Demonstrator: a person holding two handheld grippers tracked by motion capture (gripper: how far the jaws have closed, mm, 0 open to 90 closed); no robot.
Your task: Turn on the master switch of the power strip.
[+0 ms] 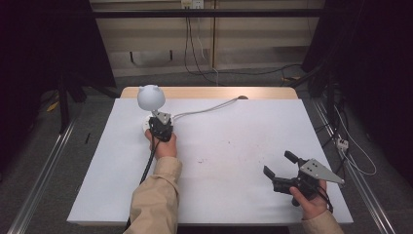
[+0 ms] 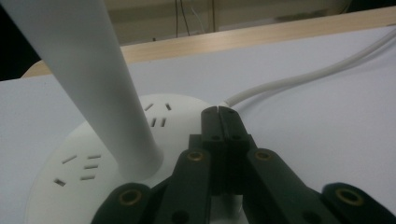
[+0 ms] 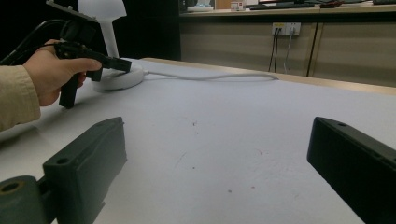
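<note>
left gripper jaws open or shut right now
Shut. In the left gripper view the two black jaws of the left gripper meet with no gap, tips over the lamp base and holding nothing.

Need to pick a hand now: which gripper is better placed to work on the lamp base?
Left. The left gripper sits shut over the lamp base, beside the stem. The right gripper hangs open far across the table.

A white lamp stands upright at the table's far left, its round socketed base trailing a white cord.
</note>
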